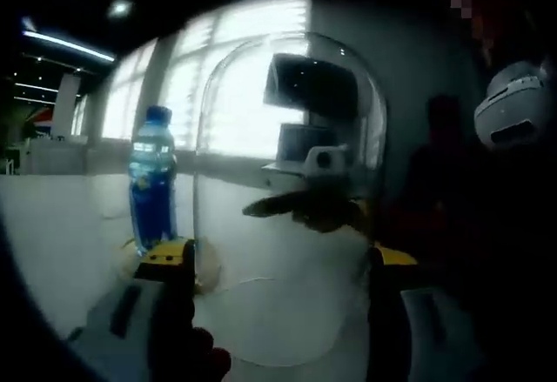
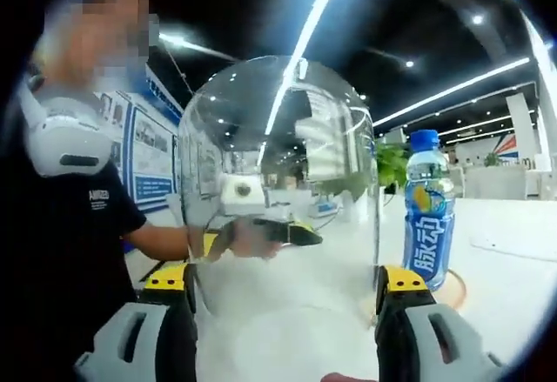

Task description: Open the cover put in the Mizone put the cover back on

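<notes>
In the left gripper view, the Mizone bottle point(image 1: 151, 182) stands upright on the white worktop point(image 1: 61, 234) just left of the clear dome cover point(image 1: 287, 191), which the left tool point(image 1: 277, 264) clamps between its jaws. In the right gripper view, the right tool point(image 2: 285, 288) grips the same cover point(image 2: 278, 199), the bottle point(image 2: 428, 210) to its right

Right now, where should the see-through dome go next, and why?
Probably carry the clear dome-shaped cover sideways until it is over the blue Mizone bottle. The left gripper and right gripper both grip the cover, and the bottle stands uncovered beside it on its round base.
</notes>
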A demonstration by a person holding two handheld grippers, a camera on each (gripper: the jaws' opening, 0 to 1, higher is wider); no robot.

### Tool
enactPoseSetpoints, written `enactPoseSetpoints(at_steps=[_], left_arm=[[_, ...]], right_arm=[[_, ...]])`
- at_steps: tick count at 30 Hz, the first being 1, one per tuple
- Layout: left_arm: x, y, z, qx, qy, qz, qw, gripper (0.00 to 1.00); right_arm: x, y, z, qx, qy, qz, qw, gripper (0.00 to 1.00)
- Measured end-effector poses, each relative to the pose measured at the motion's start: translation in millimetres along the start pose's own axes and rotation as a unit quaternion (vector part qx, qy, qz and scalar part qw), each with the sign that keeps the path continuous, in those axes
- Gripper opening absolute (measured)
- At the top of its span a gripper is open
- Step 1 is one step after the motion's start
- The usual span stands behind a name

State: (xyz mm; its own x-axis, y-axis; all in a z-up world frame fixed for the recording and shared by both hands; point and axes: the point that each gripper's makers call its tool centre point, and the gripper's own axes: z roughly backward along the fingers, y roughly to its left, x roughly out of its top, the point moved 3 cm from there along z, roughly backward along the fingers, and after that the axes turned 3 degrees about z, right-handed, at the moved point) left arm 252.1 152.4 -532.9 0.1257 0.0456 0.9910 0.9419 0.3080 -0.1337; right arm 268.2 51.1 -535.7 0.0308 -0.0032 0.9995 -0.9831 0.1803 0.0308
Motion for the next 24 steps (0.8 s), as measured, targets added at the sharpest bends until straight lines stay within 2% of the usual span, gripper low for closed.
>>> enactPoseSetpoints(at_steps=[7,16,24], left_arm=[[0.5,1.1,-8.4,-0.027,0.008,-0.013,0.9995,0.73],[1.0,4.1,-9.8,-0.045,0.012,0.004,0.9989,0.74],[0.7,7.4,-12.6,-0.052,0.014,0.017,0.9984,0.77]], right_arm=[[-1.6,-0.7,-5.2,0.018,0.008,-0.019,0.9996,0.82],[0.2,0.2,-10.1,0.029,0.017,0.003,0.9994,0.85],[0.1,0.3,-17.2,0.038,0.025,0.005,0.999,0.89]])
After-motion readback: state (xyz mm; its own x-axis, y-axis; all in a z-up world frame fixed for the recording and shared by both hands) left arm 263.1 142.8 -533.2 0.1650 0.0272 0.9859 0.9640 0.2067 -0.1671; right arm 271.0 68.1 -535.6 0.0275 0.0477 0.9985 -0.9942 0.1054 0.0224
